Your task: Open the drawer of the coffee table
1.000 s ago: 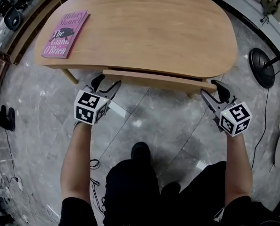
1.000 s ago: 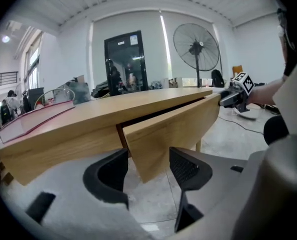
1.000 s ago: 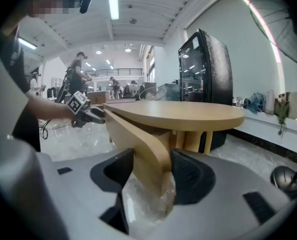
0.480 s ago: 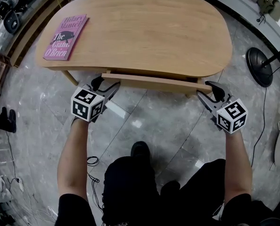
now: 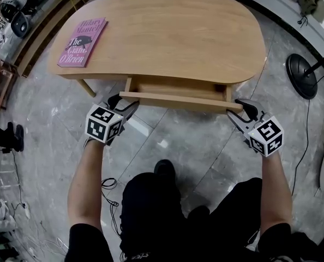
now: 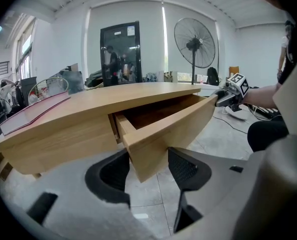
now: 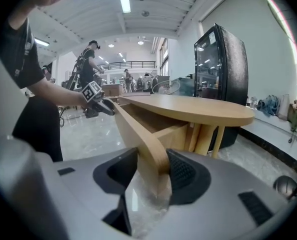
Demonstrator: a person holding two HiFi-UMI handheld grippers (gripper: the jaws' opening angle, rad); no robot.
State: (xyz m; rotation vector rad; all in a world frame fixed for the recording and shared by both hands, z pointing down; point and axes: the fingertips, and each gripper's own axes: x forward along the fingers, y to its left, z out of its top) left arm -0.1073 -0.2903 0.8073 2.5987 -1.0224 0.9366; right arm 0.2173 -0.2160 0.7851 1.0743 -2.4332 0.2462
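The light-wood drawer (image 5: 178,100) stands partly pulled out beneath the oval coffee table (image 5: 178,31).

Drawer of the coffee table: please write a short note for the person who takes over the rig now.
The left gripper is shut on the left end of the drawer front.
The right gripper is shut on its right end; its jaws have just been closing.
The drawer is partly out of the coffee table.
Done: opening started.
Left to do: probably pull it further out.

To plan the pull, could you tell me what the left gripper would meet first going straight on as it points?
The drawer front: its end sits in the claw of the left gripper, so no free way lies ahead.
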